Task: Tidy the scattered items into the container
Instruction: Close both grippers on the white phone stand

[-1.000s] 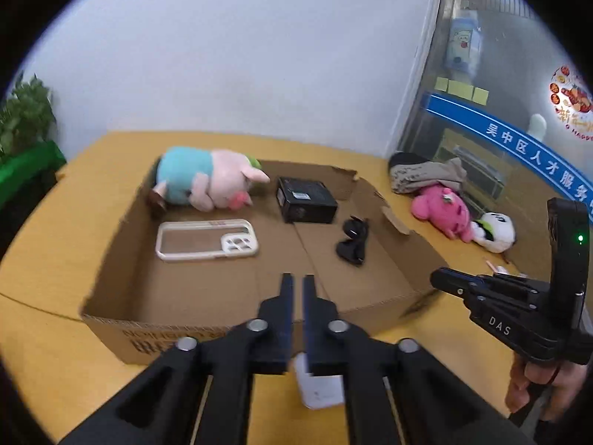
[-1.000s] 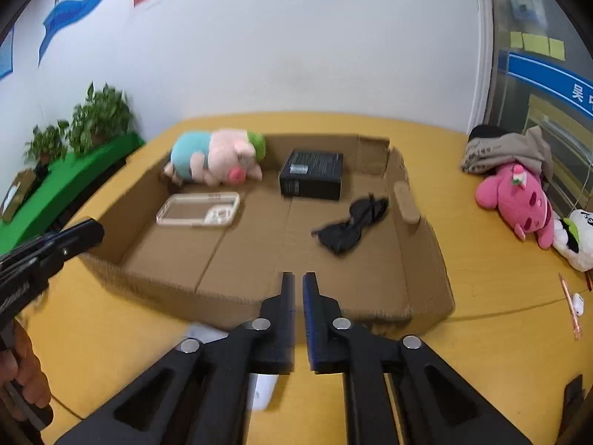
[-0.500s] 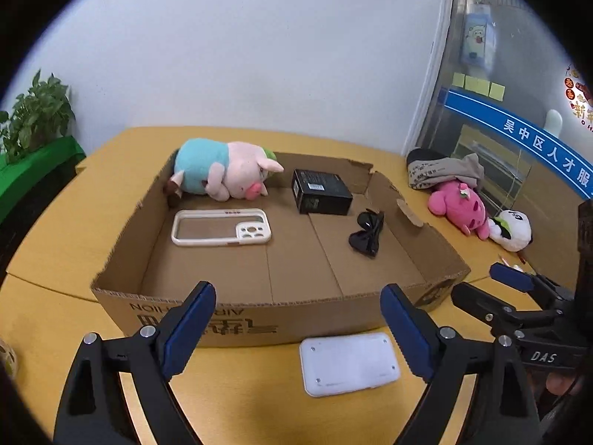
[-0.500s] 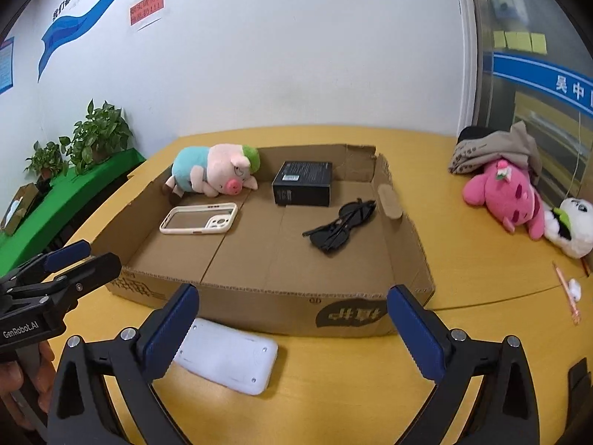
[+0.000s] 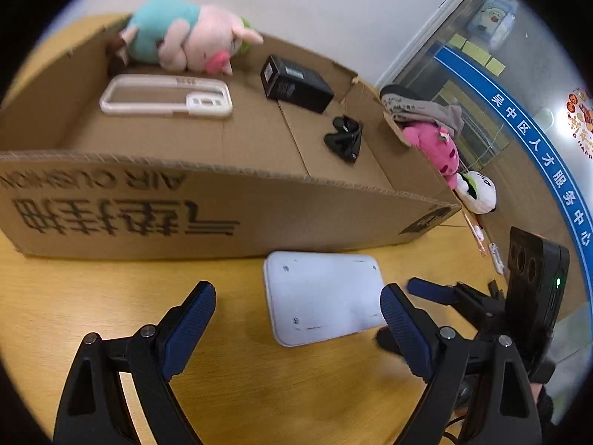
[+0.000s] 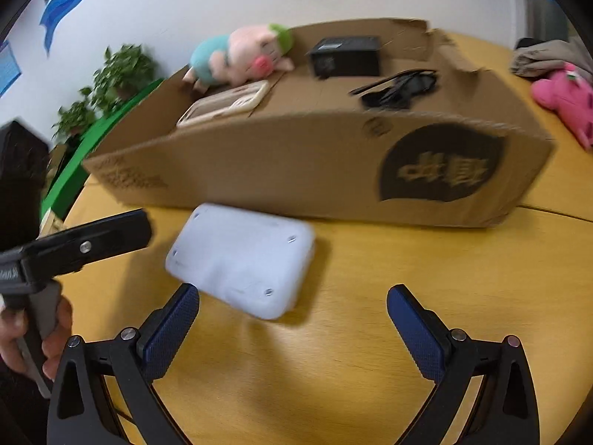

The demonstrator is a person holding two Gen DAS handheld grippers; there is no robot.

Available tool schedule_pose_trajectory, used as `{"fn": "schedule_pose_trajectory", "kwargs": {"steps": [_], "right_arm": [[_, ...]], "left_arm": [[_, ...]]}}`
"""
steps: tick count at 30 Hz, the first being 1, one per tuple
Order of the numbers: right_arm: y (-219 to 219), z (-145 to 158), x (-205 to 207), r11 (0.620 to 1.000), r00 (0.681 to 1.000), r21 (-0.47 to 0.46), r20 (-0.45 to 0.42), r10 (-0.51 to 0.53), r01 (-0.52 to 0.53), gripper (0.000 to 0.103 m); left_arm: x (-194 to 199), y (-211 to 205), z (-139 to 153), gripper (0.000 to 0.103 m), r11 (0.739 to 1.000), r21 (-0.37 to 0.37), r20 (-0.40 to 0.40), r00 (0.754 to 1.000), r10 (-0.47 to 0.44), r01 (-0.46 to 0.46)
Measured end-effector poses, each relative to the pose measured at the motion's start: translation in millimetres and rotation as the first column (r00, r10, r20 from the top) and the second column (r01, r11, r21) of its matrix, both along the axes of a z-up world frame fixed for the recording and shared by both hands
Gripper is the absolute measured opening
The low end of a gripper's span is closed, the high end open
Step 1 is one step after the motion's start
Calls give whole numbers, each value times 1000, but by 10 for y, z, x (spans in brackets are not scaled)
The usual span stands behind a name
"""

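Note:
A flat white device (image 5: 322,296) (image 6: 241,259) lies on the wooden table just in front of the cardboard box (image 5: 207,207) (image 6: 296,170). My left gripper (image 5: 298,306) is open and low over the table, its right pad at the device's right end. My right gripper (image 6: 292,306) is open too, its left pad by the device's near left corner. Neither pad presses on it. Inside the box lie a plush pig (image 5: 185,33), a white phone case (image 5: 166,96), a black box (image 5: 294,81) and black sunglasses (image 5: 344,139).
A pink plush (image 5: 433,148), a white plush (image 5: 478,193) and a grey cloth (image 5: 426,105) lie on the table right of the box. Potted plants (image 6: 111,78) and a green ledge stand at the far left. A hand (image 6: 37,337) holds the left gripper.
Both grippers went from shut to wide open, then dropped toward the table. The white device and the box front now loom much closer in both views.

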State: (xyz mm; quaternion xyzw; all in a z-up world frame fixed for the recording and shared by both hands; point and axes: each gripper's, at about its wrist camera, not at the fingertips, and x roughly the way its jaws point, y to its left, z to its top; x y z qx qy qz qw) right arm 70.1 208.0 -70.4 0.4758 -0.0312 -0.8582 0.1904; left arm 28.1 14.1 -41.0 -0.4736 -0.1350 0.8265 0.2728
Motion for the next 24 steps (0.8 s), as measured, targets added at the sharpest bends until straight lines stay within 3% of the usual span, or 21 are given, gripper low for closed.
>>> {"fn": "schedule_pose_trajectory", "kwargs": {"steps": [5, 8, 10, 12, 14, 15, 16, 17, 24], "right_arm": [[-212, -135, 30, 996, 997, 51, -18, 69, -68, 99], [-281, -144, 54, 991, 994, 102, -58, 90, -84, 94], [-334, -139, 64, 987, 989, 110, -77, 125, -116, 83], [-426, -135, 91, 979, 983, 152, -98, 153, -137, 80], [-479, -156, 135, 971, 981, 204, -120, 155, -128, 79], [-484, -158, 155, 970, 980, 212, -132, 150, -120, 75], [-459, -148, 168, 972, 980, 212, -148, 130, -96, 58], [-437, -137, 168, 976, 981, 200, -153, 121, -89, 52], [-524, -126, 228, 971, 978, 227, -173, 119, -78, 50]], "left_arm": [[-61, 95, -173, 81, 999, 36, 44, 999, -30, 28], [-47, 129, -189, 77, 997, 65, 20, 999, -41, 39], [-37, 171, -209, 72, 996, 82, 15, 999, -47, 45], [-19, 188, -214, 71, 997, 71, -4, 1000, -28, 28], [3, 184, -223, 53, 999, 41, -16, 1000, -12, 12], [1, 157, -237, 53, 998, 62, -6, 1000, -8, 9], [0, 115, -267, 47, 991, 131, 22, 1000, -20, 17], [9, 96, -279, 47, 988, 152, 29, 999, -20, 15], [103, 88, -221, 47, 992, 124, -6, 1000, -8, 8]]}}
